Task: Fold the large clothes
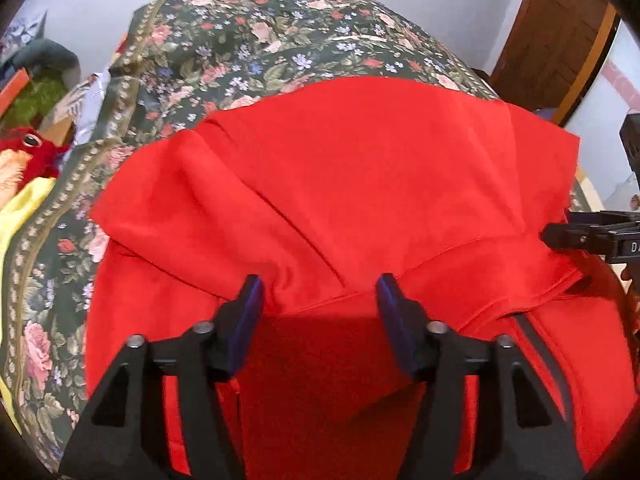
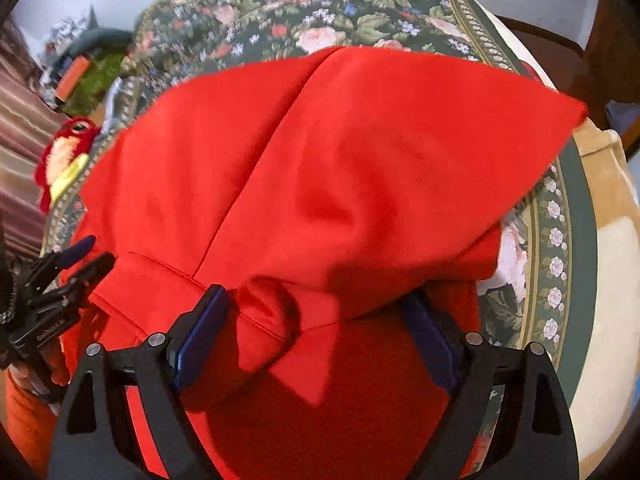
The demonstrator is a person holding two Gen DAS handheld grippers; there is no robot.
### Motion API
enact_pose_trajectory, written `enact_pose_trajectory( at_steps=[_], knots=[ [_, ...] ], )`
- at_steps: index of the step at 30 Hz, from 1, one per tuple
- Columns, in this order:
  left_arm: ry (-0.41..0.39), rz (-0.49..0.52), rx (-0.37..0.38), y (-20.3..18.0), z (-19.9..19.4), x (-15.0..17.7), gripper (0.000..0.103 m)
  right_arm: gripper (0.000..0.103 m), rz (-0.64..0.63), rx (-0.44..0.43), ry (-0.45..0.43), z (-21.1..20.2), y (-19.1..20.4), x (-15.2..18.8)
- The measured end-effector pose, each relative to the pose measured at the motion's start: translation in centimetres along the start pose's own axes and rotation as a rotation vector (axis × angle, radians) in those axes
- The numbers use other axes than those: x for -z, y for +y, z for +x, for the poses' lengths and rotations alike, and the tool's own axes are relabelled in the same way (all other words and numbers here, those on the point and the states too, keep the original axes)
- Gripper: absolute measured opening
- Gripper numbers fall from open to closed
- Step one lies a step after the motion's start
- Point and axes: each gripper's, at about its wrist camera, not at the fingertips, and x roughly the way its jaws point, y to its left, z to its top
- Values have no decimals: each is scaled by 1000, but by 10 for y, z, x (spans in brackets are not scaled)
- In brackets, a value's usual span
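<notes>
Left gripper point(image 1: 318, 292) and right gripper point(image 2: 316, 308) gape released above the red garment point(image 1: 340, 184), its near folded edge between their jaws.

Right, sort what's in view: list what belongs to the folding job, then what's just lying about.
Belongs to the job:
- red garment, folded over on the floral bedspread
- left tongs, open over its near edge
- right tongs, open, cloth between the pads

Just lying about:
- red plush toy
- yellow cloth
- grey plush
- orange box
</notes>
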Motion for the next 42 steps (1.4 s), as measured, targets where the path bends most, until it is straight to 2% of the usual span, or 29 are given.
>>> enact_pose_trajectory(
  at_steps=[3, 6, 13, 18, 25, 29, 33, 42],
  knots=[
    [20, -21, 19, 7, -6, 2, 64, 87, 34, -9, 7, -11, -5, 3],
    [29, -37, 1, 14, -17, 5, 63, 87, 63, 1, -14, -29, -6, 10],
    [-26, -52, -62, 34, -66, 23, 64, 87, 12, 47, -98, -76, 3, 31],
    [-65, -89, -79, 49, -100, 39, 65, 87, -35, 84, -164, -107, 11, 51],
    [-95, -159, -104, 72, -132, 71, 68, 87, -72, 111, -196, -123, 19, 79],
    [-73, -214, -110, 87, -136, 95, 68, 87, -49, 110, -182, -121, 16, 99],
    [-38, -282, -96, 104, -135, 124, 68, 87, 24, 59, -139, -113, 3, 120],
    [85, -510, 37, 129, -106, 197, 68, 87, 166, -43, -61, -100, -12, 151]
  ],
)
